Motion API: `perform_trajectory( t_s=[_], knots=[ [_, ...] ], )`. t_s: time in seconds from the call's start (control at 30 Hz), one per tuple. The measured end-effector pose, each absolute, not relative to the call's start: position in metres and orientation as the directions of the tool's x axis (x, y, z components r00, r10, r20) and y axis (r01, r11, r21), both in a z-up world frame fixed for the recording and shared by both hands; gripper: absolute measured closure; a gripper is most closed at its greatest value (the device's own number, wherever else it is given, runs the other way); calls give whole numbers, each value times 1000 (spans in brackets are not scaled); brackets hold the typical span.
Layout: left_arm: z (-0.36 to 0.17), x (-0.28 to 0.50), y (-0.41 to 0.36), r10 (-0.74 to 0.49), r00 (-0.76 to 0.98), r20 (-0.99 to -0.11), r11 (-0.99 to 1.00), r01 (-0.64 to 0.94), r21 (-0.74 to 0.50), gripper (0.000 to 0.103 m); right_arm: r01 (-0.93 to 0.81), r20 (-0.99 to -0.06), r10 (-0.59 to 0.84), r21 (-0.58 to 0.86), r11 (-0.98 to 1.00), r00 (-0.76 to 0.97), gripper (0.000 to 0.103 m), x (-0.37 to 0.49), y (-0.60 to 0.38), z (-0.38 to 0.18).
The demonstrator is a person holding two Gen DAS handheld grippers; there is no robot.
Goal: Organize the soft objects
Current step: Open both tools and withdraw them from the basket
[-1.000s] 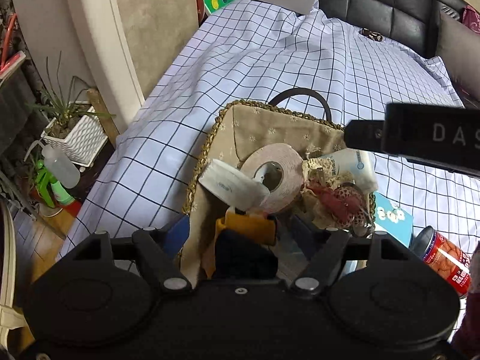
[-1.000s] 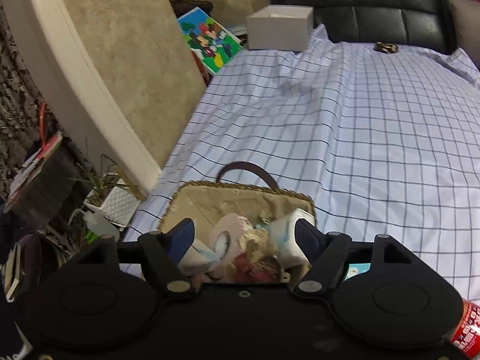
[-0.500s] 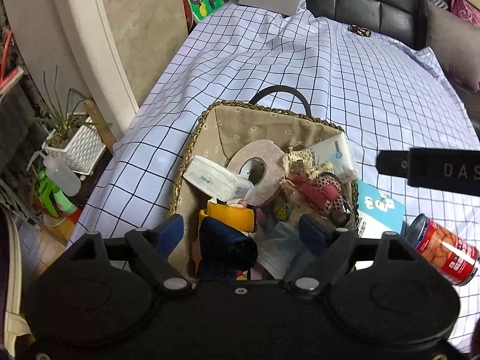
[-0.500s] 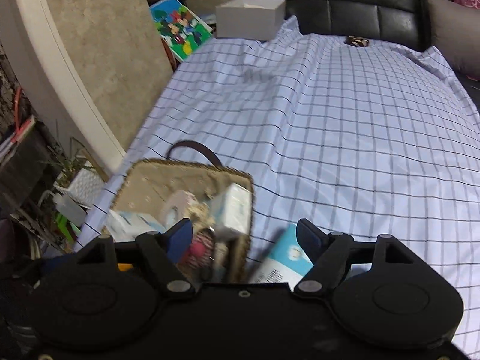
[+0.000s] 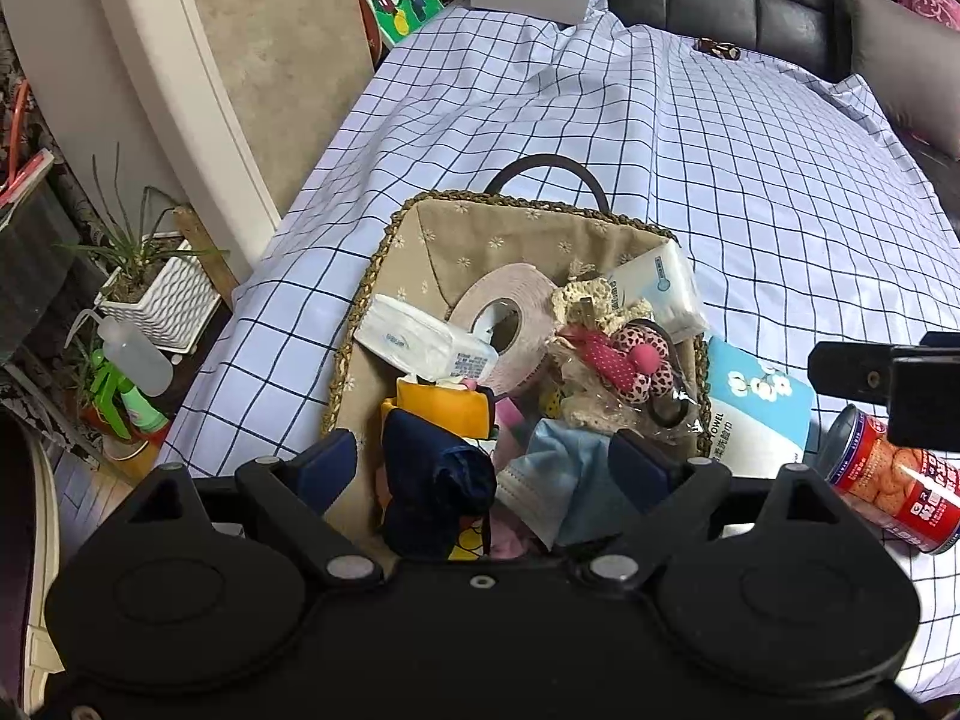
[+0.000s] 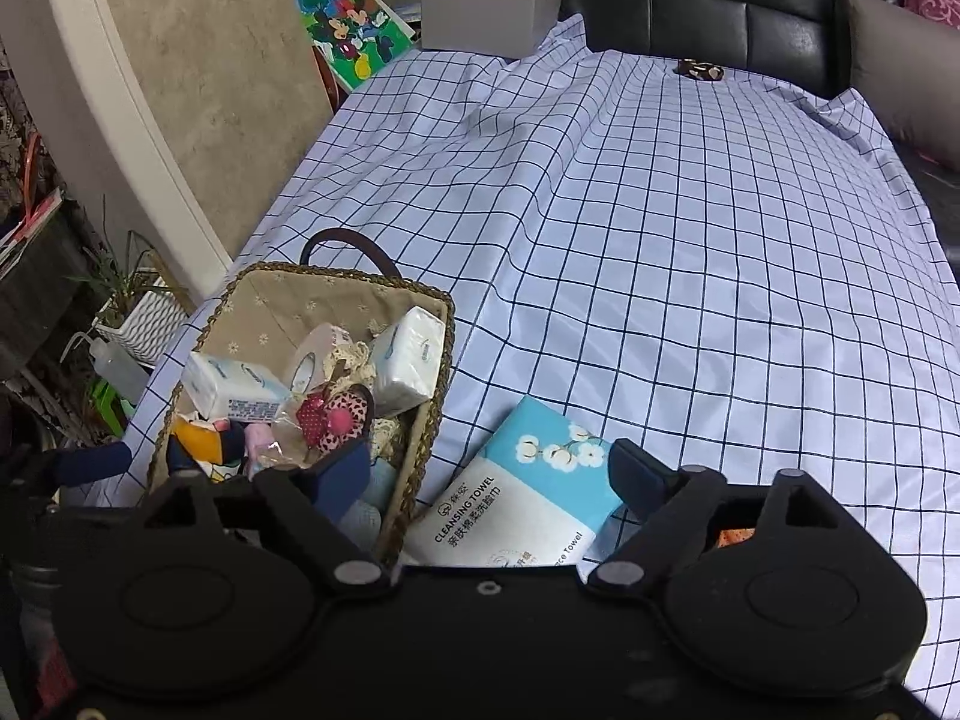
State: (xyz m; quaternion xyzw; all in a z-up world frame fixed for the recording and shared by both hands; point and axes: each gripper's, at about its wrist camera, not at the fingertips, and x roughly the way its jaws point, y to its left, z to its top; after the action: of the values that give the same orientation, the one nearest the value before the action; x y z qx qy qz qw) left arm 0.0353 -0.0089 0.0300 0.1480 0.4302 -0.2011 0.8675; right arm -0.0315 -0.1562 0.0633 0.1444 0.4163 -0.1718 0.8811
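A woven basket (image 5: 384, 252) (image 6: 240, 294) on the checked bed holds a tissue pack (image 5: 420, 342), a paper roll (image 5: 510, 312), a second tissue pack (image 5: 660, 288), a pink spotted soft toy (image 5: 624, 354), a dark blue and yellow cloth (image 5: 432, 474) and a light blue mask (image 5: 558, 480). My left gripper (image 5: 486, 462) is open and empty over the basket's near end. A blue cleansing towel pack (image 6: 528, 492) (image 5: 756, 402) lies right of the basket. My right gripper (image 6: 486, 474) is open and empty just above that pack.
A red snack can (image 5: 888, 480) lies right of the towel pack. A white box (image 6: 492, 12) and a cartoon picture (image 6: 348, 24) sit at the bed's far end by the black headboard. A potted plant (image 5: 156, 294) and spray bottle (image 5: 132, 354) stand on the floor at left.
The left gripper let go of the dark blue and yellow cloth, which now lies in the basket, and drew back. The right gripper moved right from the basket to over the towel pack.
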Motion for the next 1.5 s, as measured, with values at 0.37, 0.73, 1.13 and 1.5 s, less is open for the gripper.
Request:
perform_trajectory(
  t_s=[0.37,0.73,1.13,1.5],
  knots=[
    [24,40,-5,-143,585,-798,901,410,139,14,419,-801,-219,43,907,557,1,-24,-148,56],
    [23,40,-1,-121,597,-793,911,384,150,14,439,-813,-295,-55,897,501,1,-18,-146,42],
    [24,36,0,-114,615,-780,920,361,151,3,462,-807,-303,-42,886,506,0,-22,-147,32],
    [26,31,-5,-117,642,-758,912,371,174,3,454,-831,-292,-54,889,474,0,-17,-147,23]
  ],
)
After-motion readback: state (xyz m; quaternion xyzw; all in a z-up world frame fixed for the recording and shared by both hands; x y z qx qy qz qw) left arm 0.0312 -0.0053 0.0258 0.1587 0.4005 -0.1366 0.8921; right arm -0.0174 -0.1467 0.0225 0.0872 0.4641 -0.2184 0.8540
